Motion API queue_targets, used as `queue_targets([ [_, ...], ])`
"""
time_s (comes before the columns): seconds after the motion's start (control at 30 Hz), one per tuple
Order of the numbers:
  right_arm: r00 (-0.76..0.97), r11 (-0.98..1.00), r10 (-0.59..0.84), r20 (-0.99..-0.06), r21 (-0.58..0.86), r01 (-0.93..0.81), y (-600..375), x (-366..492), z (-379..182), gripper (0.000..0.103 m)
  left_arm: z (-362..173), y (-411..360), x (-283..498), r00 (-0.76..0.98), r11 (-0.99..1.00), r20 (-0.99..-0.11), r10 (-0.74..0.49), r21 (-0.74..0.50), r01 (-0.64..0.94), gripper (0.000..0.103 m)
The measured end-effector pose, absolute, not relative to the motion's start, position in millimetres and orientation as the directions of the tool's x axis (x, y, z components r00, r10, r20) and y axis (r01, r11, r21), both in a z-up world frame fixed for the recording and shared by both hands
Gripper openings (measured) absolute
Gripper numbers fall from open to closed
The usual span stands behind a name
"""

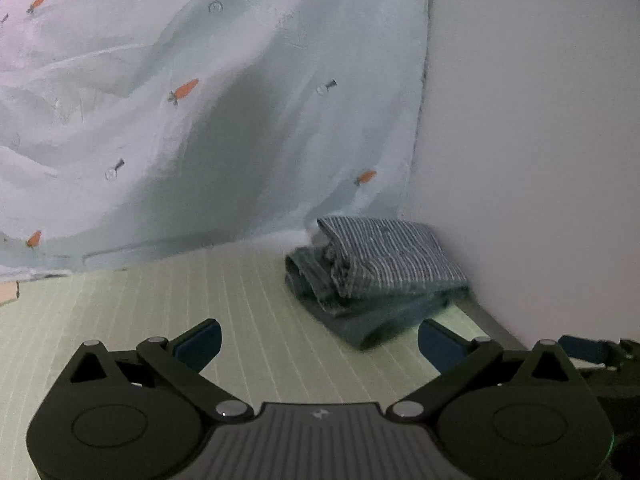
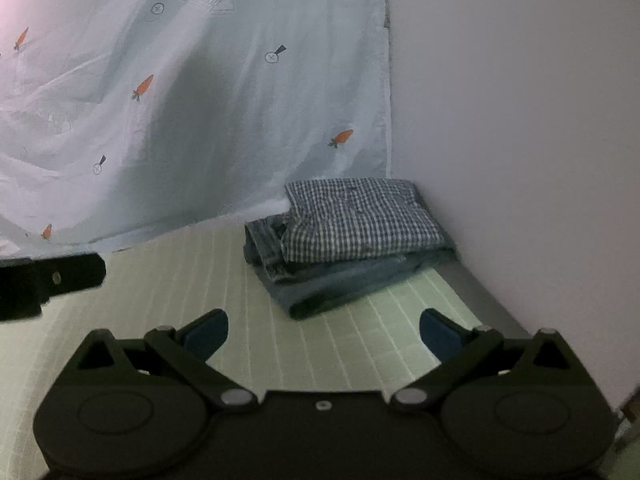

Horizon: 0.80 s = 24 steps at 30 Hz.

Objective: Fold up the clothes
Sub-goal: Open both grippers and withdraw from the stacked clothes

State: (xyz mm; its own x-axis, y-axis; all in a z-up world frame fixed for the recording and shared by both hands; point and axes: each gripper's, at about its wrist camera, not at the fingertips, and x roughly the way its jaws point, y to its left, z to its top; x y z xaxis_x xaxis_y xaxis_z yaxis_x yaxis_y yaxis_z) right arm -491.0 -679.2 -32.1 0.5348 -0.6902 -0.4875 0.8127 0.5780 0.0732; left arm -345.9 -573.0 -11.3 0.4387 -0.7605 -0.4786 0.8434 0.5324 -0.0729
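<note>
Ahead of you hangs the largest thing in view, a pale blue sheet printed with orange carrots (image 2: 208, 120), draped down to the pale green mat with a white grid (image 2: 360, 340) and meeting a plain white wall (image 2: 520, 140) at the corner. Tucked into that corner on the mat sits the stack of folded clothes: a blue-and-white checked shirt (image 2: 360, 224) lying on top of a folded blue denim garment (image 2: 332, 284). Both look finished, so the folding seems largely done; no loose garment shows in either view, and whether more waits elsewhere cannot be told. Nothing lies between you and the stack. Your right gripper (image 2: 324, 330) hovers above the mat with its jaws spread wide and holding nothing; your left gripper (image 1: 320, 344) is likewise wide and bare, just beside the other.
</note>
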Motion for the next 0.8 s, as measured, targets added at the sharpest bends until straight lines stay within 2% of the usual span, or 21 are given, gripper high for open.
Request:
queue_targets([
  [0.33, 0.473, 0.530, -0.721, -0.506, 0.037, 0.847, -619.5, -506.7, -30.4, 0.103, -14.9, -534.2, -360.9, 0.381, 0.469, -0.494, -0.781, -0.062, 0.881, 0.103],
  [0.8, 0.441, 0.489, -0.751, -0.491, 0.036, 0.872, -599.2, -524.0, -29.9, 0.103, -9.2, -523.6, -377.2, 0.350, 0.422, -0.477, -0.806, -0.049, 0.905, 0.103],
])
